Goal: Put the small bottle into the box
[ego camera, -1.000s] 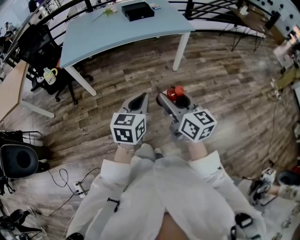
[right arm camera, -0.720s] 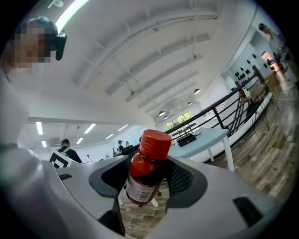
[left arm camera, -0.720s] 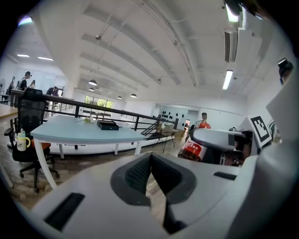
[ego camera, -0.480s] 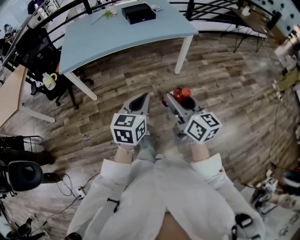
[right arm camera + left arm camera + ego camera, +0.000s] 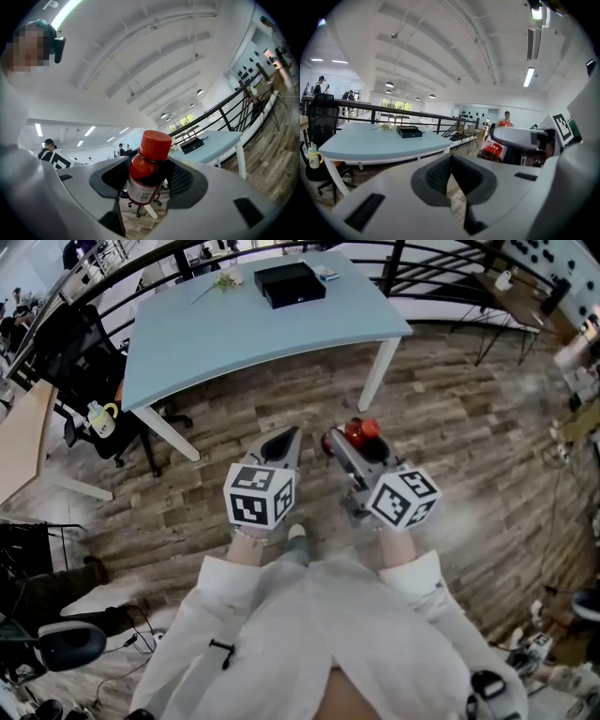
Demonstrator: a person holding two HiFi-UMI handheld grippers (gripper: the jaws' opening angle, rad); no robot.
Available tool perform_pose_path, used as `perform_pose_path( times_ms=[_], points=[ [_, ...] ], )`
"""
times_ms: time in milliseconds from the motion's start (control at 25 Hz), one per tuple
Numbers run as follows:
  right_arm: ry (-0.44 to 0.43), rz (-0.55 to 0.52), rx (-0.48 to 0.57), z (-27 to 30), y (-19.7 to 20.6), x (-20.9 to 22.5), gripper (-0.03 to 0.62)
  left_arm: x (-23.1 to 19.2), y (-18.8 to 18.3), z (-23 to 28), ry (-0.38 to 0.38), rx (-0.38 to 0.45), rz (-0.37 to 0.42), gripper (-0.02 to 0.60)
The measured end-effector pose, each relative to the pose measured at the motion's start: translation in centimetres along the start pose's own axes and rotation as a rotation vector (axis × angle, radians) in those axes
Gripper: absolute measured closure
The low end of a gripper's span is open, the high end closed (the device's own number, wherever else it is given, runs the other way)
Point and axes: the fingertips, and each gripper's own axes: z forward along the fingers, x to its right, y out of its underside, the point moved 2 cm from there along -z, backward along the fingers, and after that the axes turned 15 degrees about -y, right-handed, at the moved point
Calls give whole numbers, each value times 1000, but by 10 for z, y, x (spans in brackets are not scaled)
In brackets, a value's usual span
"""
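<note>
With the bench [image 5: 234, 334] and box [image 5: 291, 283] drawn slightly nearer, the right claw [image 5: 149, 182], clamped on the bottle [image 5: 151, 157], approaches delivery; the left claw [image 5: 451, 174] is together, empty.

Red cap, dark reddish-brown body and white label on the small bottle [image 5: 146, 172]. Plain black for the box [image 5: 291, 283], pale blue for the surface [image 5: 225, 338] under it, white for its legs. Light grey on left tool [image 5: 451, 163] and right tool [image 5: 352, 441], with black-and-white square markers on both. Brown wood-grain planks across the floor [image 5: 469, 427]. White sleeves [image 5: 230, 601].
</note>
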Motion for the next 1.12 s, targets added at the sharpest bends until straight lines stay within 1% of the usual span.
perform_pose_path(
  times_ms=[200, 440, 600, 720, 920, 1120],
  points=[
    [6, -1, 17, 25, -8, 17, 358, -16, -19, 21, 8, 14, 29, 578],
    [32, -1, 14, 55, -15, 34, 358, -39, -29, 42, 14, 4, 15, 578],
    [49, -25, -3, 79, -16, 46, 358, -58, -27, 63, 40, 2, -19, 578],
    [80, -43, 7, 93, -20, 59, 359, -75, -28, 85, 54, -12, -30, 578],
    [137, -37, 22, 110, -24, 75, 359, -101, -40, 111, 73, -23, -36, 578],
    [163, -41, 17, 129, -32, 86, 359, -117, -55, 123, 89, -16, -38, 578]
  ],
)
